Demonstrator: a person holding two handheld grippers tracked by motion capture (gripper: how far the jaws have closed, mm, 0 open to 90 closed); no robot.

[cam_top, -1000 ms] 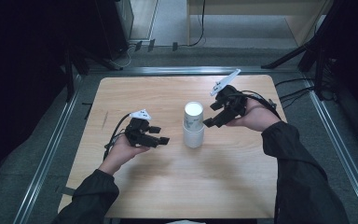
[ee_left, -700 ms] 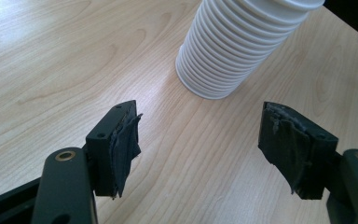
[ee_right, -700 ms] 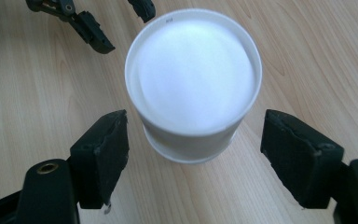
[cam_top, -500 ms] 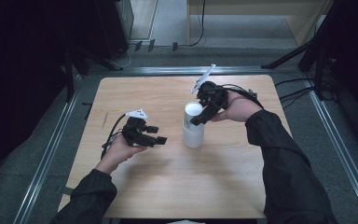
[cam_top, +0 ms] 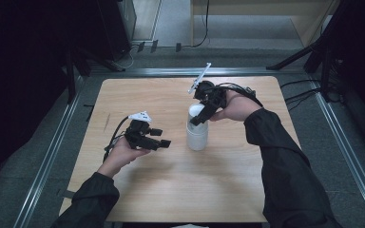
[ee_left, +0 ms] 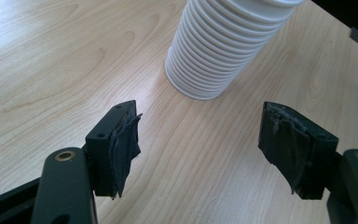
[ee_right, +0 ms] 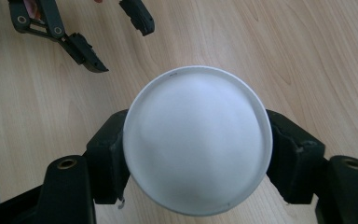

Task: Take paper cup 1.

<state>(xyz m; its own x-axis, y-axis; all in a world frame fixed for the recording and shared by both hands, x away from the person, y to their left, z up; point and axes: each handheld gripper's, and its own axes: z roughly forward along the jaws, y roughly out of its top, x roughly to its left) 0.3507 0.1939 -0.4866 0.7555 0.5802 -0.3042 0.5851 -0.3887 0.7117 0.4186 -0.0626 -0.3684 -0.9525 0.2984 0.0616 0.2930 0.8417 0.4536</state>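
A stack of white cups (cam_top: 197,137) stands upside down near the middle of the wooden table (cam_top: 138,95); in the left gripper view the ribbed stack (ee_left: 223,46) rises just ahead. My right gripper (cam_top: 197,118) reaches down from the far right onto the top cup (ee_right: 198,140). Its jaws have just been closing with that cup between them, and both pads now press its sides. My left gripper (cam_top: 163,137) hovers left of the stack, aimed at it, open with nothing between its pads (ee_left: 126,144). The right gripper view also has the left gripper (ee_right: 121,44) at its top left.
Metal rails (cam_top: 52,152) run along the floor on both sides of the table and behind it. Cables (cam_top: 304,90) trail off the far right corner. Dark furniture stands at the back left.
My right hand has moved left from the far right of the stack to its top, and its jaws have closed on the top cup. The left hand has stayed in place.
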